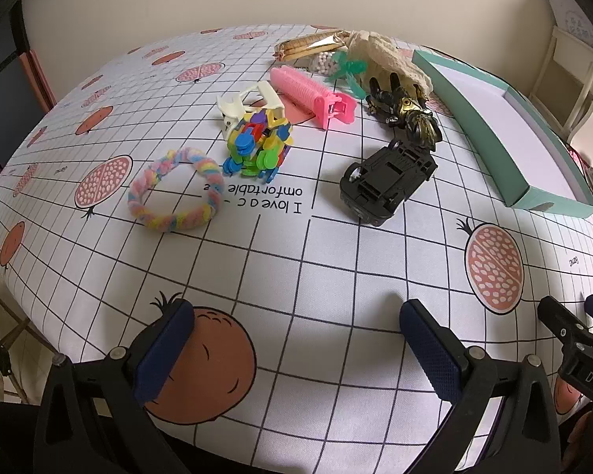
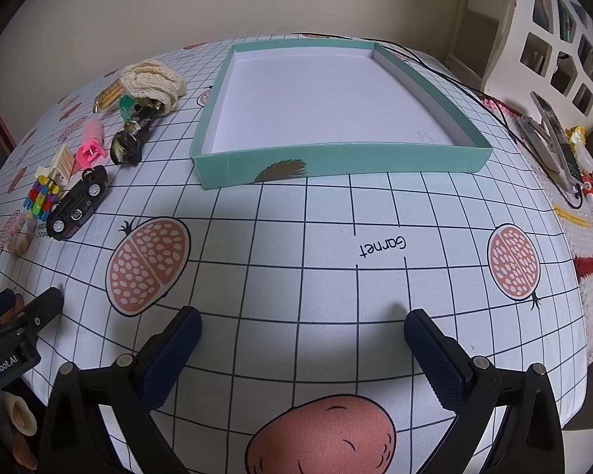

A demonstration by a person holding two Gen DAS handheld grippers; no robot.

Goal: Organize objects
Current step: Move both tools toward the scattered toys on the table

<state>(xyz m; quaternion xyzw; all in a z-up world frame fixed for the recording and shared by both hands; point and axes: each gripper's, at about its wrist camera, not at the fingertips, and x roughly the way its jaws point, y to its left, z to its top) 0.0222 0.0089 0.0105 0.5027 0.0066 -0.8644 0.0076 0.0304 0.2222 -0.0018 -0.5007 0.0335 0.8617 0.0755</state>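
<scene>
- On the tablecloth [image 2: 328, 213] we see a teal box [image 2: 336, 164] sitting by itself, nothing inside.
- Left of it, we find a cluster: black toy car [image 1: 387, 183], pink roller [image 1: 316, 96], colourful clips [image 1: 257, 146], braided ring [image 1: 176, 189].
- Our left gripper [image 1: 296, 351] and right gripper [image 2: 302, 359] both hover with fingers spread, holding nothing.

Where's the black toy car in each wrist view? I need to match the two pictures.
Left wrist view: the black toy car lies belly-up right of centre, near the teal box.
Right wrist view: the black toy car sits at the left edge, wheels toward the camera.
Shared landmark: the pink hair roller, just beyond the car.
</scene>
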